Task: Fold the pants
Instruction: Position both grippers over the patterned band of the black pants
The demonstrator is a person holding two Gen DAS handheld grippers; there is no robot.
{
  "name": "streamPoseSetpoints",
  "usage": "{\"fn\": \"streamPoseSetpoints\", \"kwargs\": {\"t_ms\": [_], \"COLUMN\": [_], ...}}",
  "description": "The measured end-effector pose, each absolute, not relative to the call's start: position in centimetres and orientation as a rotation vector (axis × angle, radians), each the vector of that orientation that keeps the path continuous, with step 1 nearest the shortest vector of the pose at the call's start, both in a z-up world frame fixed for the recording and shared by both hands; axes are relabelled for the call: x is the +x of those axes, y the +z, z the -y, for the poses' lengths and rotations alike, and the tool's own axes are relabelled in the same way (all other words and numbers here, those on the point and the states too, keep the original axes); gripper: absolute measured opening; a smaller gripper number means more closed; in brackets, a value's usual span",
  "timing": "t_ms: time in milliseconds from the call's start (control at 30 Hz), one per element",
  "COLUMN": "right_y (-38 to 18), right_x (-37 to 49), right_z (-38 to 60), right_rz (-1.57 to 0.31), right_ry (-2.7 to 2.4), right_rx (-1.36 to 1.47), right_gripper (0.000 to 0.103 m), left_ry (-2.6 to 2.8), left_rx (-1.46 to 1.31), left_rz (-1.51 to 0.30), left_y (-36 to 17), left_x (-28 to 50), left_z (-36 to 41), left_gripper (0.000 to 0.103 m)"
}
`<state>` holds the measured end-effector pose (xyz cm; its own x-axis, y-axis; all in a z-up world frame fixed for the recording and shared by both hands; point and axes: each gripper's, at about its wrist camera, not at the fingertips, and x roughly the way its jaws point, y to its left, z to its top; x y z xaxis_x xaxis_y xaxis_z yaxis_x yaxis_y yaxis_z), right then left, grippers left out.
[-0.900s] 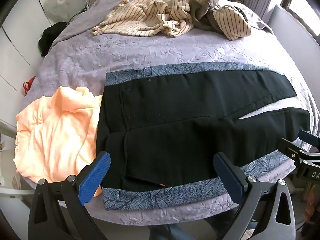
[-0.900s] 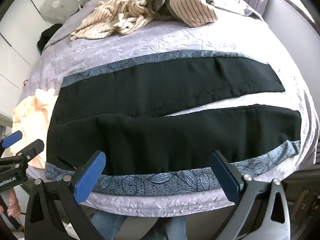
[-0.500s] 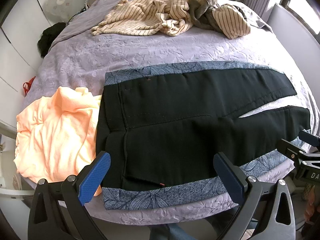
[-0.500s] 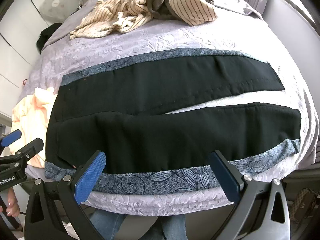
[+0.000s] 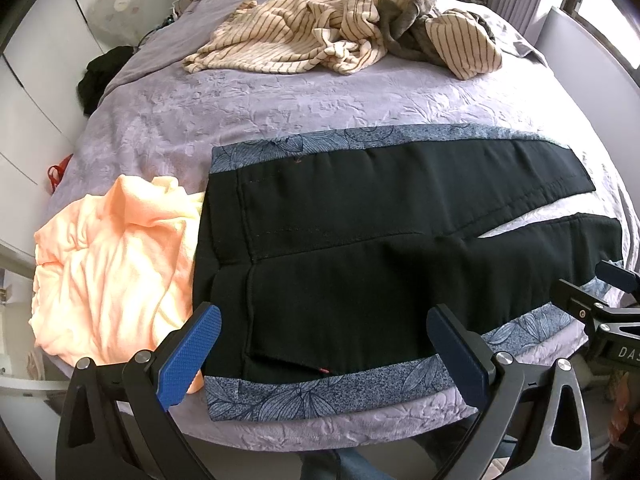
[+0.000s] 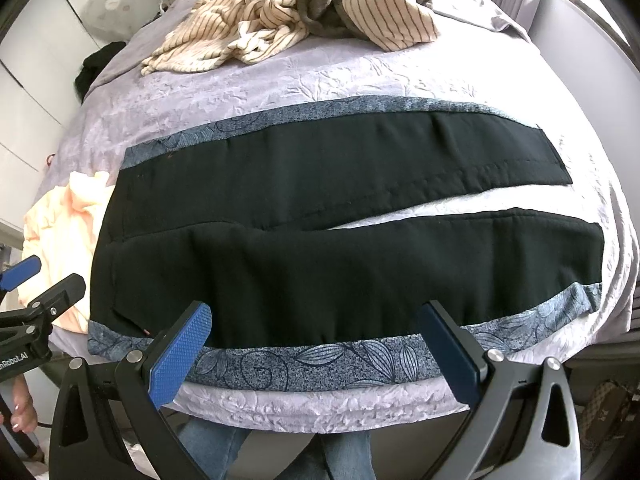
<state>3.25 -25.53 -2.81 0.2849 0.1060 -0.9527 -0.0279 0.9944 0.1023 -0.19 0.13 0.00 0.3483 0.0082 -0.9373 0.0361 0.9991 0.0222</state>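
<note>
Black pants with blue-grey floral side stripes lie flat across the near part of the bed, waistband at the left, the two legs spread apart toward the right. My left gripper is open and empty, above the near edge at the waist end. My right gripper is open and empty, above the near side stripe at mid-leg. Each gripper also shows at the edge of the other's view.
A peach garment lies heaped left of the waistband. Striped cream clothes are piled at the far end of the lilac bedspread. A dark item hangs off the bed's left side. White cabinets stand at the left.
Both views have shifted only slightly; the pants lie as before and both grippers stay open.
</note>
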Motion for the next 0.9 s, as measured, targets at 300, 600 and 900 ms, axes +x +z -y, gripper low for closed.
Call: {"fn": "streamPoseSetpoints", "kwargs": {"t_ms": [300,600,900], "right_y": [-2.89,-3.23,-3.68], "right_x": [3.21,3.54,3.69], "right_z": [25.42,25.44,25.63], "right_rz": [-1.282,-1.269,-1.306], "right_ry": [0.085,0.066,0.056], "right_rx": [0.070,0.040,0.020], "right_gripper": [0.103,0.103,0.103], "left_ry": [-0.012,-0.020,0.007], "left_rx": [0.037,-0.001,0.020], "left_rz": [-1.250,-1.296,-1.274], "left_y": [-0.21,-0.65,-0.81], "left_x": [0.23,0.46,0.26], "left_z": [-0.58,-0.48,0.00], "left_gripper": [0.103,0.103,0.103]}}
